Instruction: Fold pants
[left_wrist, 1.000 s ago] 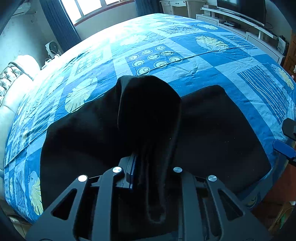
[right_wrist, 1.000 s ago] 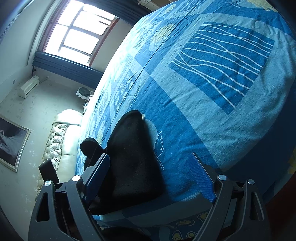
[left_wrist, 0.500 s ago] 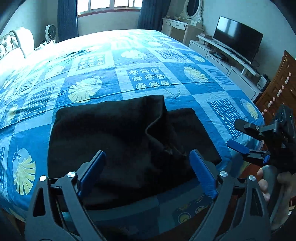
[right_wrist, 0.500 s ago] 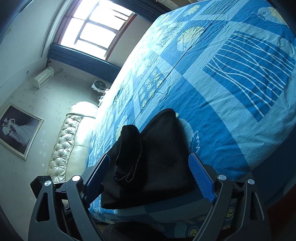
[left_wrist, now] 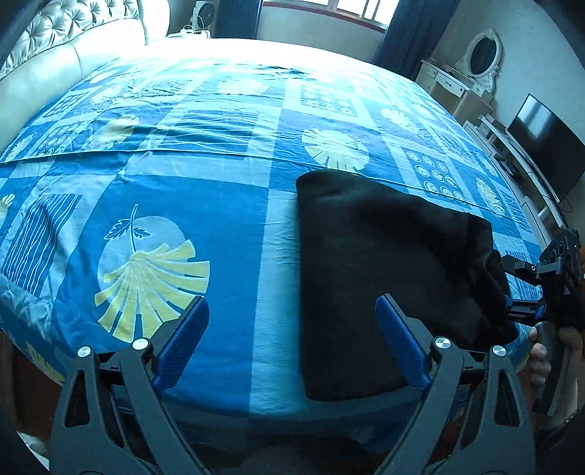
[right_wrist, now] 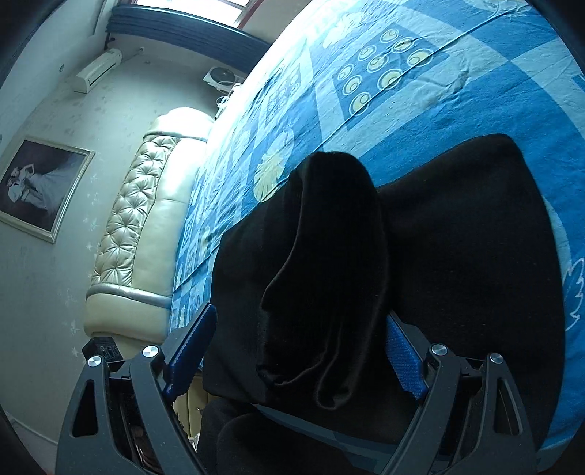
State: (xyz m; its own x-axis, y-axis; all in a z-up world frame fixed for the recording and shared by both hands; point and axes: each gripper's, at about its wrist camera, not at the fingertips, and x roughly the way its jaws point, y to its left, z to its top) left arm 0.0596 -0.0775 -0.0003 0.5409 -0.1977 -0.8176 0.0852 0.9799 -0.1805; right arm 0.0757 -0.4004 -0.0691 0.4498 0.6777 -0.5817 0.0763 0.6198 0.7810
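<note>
Blue bedspread (left_wrist: 226, 226), black pants (left_wrist: 369, 263) seemingly folded

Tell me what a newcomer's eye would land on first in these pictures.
First, the black pants lying folded near the front edge of the bed, dark against the bright blue leaf-patterned bedspread. In the right wrist view a raised fold of them bulges up between the open fingers of the right gripper. The left gripper hangs open at the pants' left edge, gripping nothing.

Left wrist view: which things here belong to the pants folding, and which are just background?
Job: black pants, left gripper, right gripper, bedspread as work surface.

Background: headboard, television, vanity mirror, fan, framed picture, air conditioner.
</note>
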